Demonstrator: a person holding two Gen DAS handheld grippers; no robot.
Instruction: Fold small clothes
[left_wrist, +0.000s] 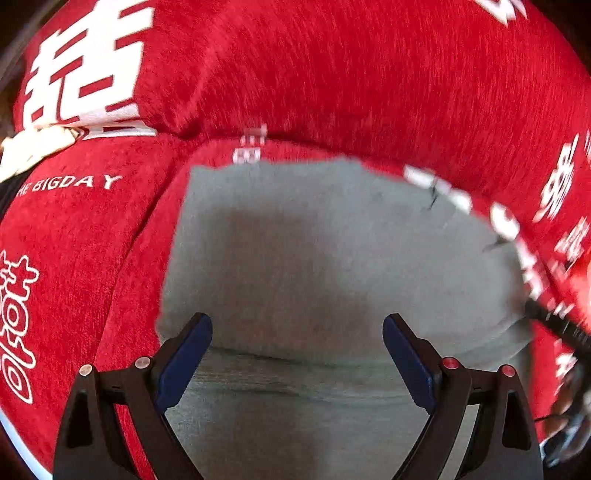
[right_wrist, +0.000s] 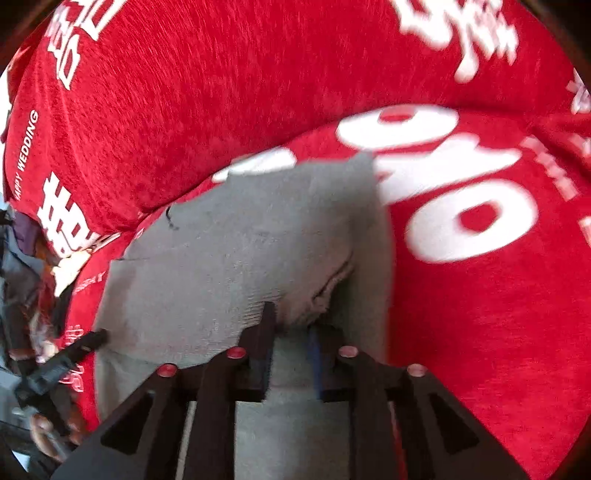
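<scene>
Spread flat on a red cover (left_wrist: 332, 74) printed with white lettering: a small grey garment (left_wrist: 314, 240), knitted, thin and plainly soft, with a loose dark thread or two along one edge. Seen from the right wrist, the right gripper (right_wrist: 291, 328) narrowed almost to closing on a raised pucker of that grey cloth, pads pressing a ridge of fabric bunched between them, a crease running away from the pinch. Seen from the left wrist, the left gripper (left_wrist: 297, 347) gaping wide above the near part of the garment, blue pads well apart, nothing between them, pointing steeply down at a faint fold line crossing the cloth. Partly visible at the frame edge of each view, the other tool's dark tip near the garment's side. Likely very light to lift and certain to drape and sag from any single hold, with no stiffness to carry a fold by itself. Little risk of breakage; more risk of slipping out of a shallow pinch or dragging the loose cover beneath along with it. Best taken at an edge or corner, one layer only, with a matching hold on the opposite corner to keep the hem straight. Surface under the cover not identifiable; soft and cushioned by the look.
</scene>
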